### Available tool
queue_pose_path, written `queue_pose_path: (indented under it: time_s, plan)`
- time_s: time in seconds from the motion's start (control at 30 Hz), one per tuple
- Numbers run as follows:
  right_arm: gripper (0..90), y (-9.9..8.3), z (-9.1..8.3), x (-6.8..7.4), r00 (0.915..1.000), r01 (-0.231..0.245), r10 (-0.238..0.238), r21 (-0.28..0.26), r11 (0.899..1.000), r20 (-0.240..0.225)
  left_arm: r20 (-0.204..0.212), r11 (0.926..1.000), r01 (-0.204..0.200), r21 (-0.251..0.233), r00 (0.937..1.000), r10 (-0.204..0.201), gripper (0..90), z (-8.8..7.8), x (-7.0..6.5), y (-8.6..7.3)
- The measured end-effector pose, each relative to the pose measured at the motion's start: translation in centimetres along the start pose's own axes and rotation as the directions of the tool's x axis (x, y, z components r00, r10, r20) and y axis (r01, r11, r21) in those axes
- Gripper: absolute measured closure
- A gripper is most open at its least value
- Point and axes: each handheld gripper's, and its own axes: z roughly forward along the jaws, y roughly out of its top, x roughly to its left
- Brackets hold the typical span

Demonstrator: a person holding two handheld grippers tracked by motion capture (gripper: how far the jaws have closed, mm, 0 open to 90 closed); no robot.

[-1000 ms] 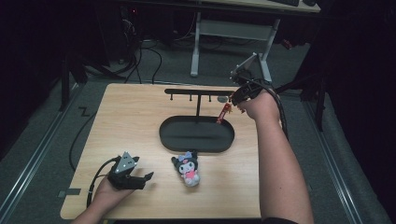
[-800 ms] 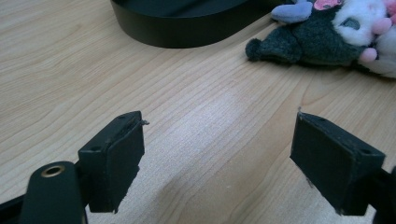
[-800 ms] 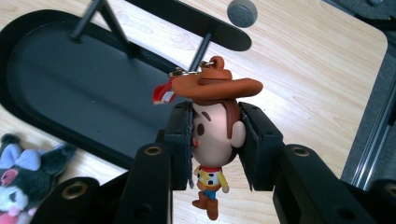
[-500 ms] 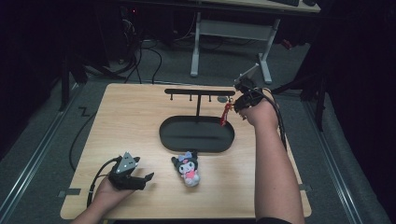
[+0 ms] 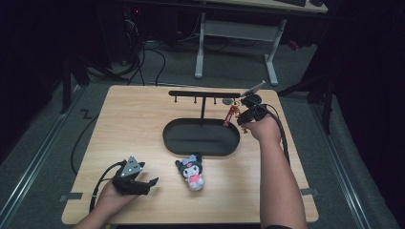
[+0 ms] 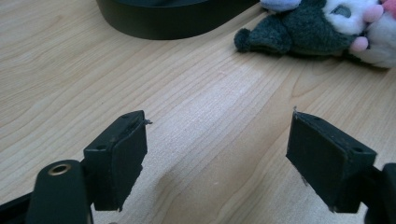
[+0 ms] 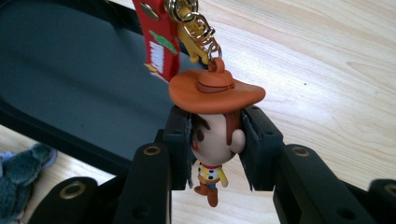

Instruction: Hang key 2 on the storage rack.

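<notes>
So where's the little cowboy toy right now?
The cowboy keychain is clamped by its head in the right hand-held gripper, at the right end of the black oval tray, below the hook rack.

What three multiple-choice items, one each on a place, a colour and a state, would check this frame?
1. Where does the plush toy lie?
A. in the black tray
B. on the table in front of the black tray
C. on the rack

2. What colour is the hat on the cowboy keychain figure?
A. orange-brown
B. blue
C. white

3. How does the left hand-held gripper stand?
A. shut on the plush toy
B. shut with nothing in it
C. open with nothing in it

Answers:
1 B: the high view shows it on bare wood, on the person's side of the black tray.
2 A: the right gripper view shows an orange-brown brim above the jaws of the right hand-held gripper, which clamp the figure's head.
3 C: the left gripper view shows wide jaws with only table between.
</notes>
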Motion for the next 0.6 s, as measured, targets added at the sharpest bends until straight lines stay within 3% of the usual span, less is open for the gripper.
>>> queue_pose_path:
  time_s: [0.17,0.2,0.3,0.37,0.6]
  plan:
    - [65.9,0.0,0.9,0.2,0.9999,-0.005,0.004,-0.031,1.0,-0.01,0.005,1.0,0.003,-0.006,1.0,-0.003,21.9,0.0,0.0,0.0]
    - [59.5,-0.1,1.2,0.2,0.9999,-0.015,0.015,-0.047,0.999,-0.008,0.005,1.0,0.005,-0.004,1.0,-0.005,21.9,0.0,0.0,0.0]
    - [53.7,-0.1,1.3,0.2,0.9998,-0.018,0.018,-0.052,0.998,0.002,0.008,1.0,0.005,0.001,1.0,-0.005,21.9,0.0,0.0,0.0]
    - [50.5,-0.3,1.1,0.0,0.9994,-0.035,0.035,-0.082,0.996,-0.004,0.008,1.0,0.006,-0.005,1.0,-0.006,21.9,0.0,0.0,0.0]
    - [49.3,-1.9,0.2,-0.5,0.9992,-0.039,0.038,-0.104,0.994,-0.011,0.023,0.9999,0.014,-0.007,0.9997,-0.014,23.0,0.0,0.0,0.0]
